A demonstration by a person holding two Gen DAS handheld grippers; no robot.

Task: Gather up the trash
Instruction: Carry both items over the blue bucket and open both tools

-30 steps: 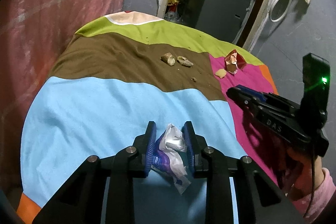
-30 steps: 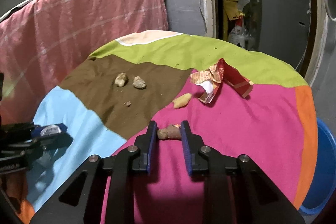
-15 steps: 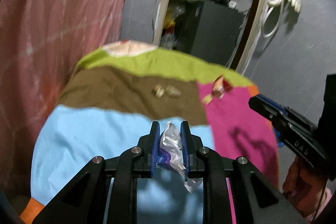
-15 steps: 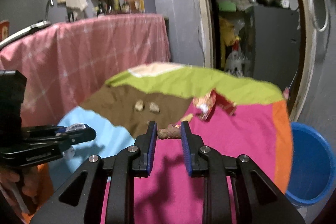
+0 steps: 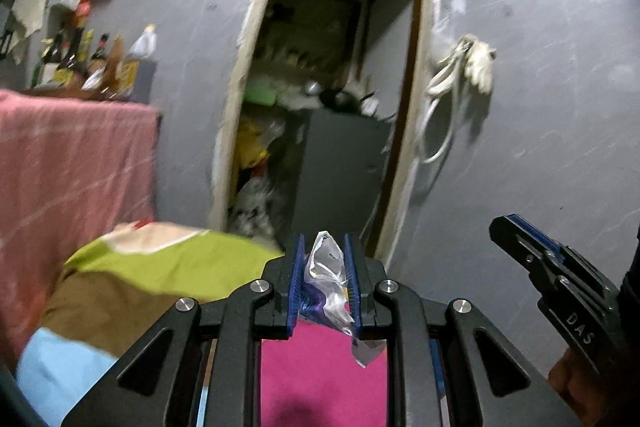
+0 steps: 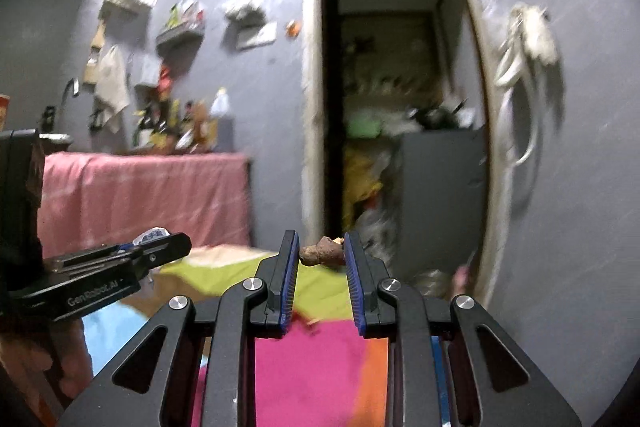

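Left gripper (image 5: 323, 269) clamping a crumpled silver wrapper (image 5: 329, 281), long axis running along the fingers, loose tail drooping toward the camera. Right gripper (image 6: 322, 259) pinching a brown scrap (image 6: 322, 254) crosswise at its tips. Both hanging above the multicoloured tablecloth (image 5: 168, 259).

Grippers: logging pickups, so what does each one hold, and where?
Left gripper pinches a crumpled plastic wrapper across its middle. Right gripper clamps a brown food scrap end to end at its fingertips.
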